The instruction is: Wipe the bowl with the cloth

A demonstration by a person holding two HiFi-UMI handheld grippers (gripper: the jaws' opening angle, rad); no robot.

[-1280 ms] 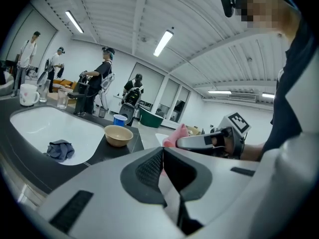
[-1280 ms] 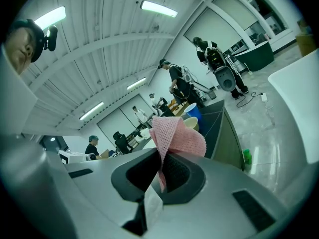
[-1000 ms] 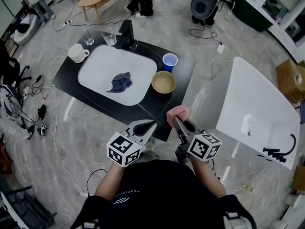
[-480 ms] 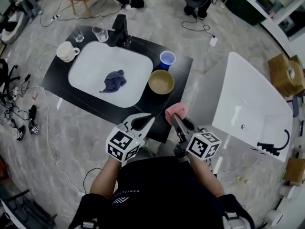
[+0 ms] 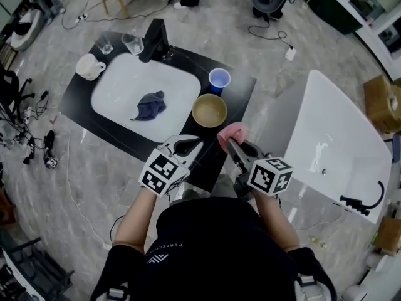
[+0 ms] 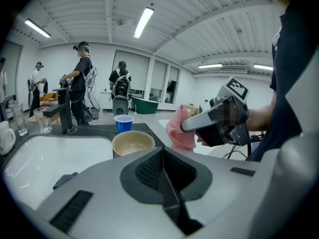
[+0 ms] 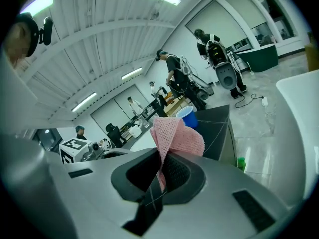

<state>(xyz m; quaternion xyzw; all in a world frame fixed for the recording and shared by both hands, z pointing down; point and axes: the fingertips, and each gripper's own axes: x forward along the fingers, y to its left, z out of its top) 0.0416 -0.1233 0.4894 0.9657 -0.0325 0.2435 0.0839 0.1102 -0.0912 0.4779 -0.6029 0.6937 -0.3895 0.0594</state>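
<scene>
Noted left gripper (image 6: 164, 176) clenched fully: jaws pressed together, nothing between them. Held low and close to the person's body, tips aimed forward at the black counter (image 5: 238, 102).

Noted right gripper (image 7: 158, 180) grasping the pink cloth (image 7: 175, 133): jaws closed on a lower fold, with the rest bunched up and standing above and ahead of the tips. Level with the left gripper and just to its right, the two apart.

Found bowl (image 5: 209, 110), tan and upright, on the counter ahead of both grippers, roughly between their lines of aim and a little nearer the cloth at the right gripper's tips. Apart from the cloth and from either gripper.

Logged blue cup (image 5: 219, 79), upright, just beyond the bowl as seen from the grippers. Close beside the bowl; contact not resolvable.

Logged white sink (image 5: 119, 83) ahead and to the left of the left gripper, with a dark blue rag (image 5: 149, 106) crumpled inside. Black faucet (image 5: 155, 41) at the sink's far edge. Two glasses (image 5: 132, 42) beside the faucet and a white mug (image 5: 89, 66) at the far left corner, well away from both grippers.

Logged white bathtub (image 5: 338, 137) off to the right of the right gripper. Several people standing in the far background of both gripper views.
</scene>
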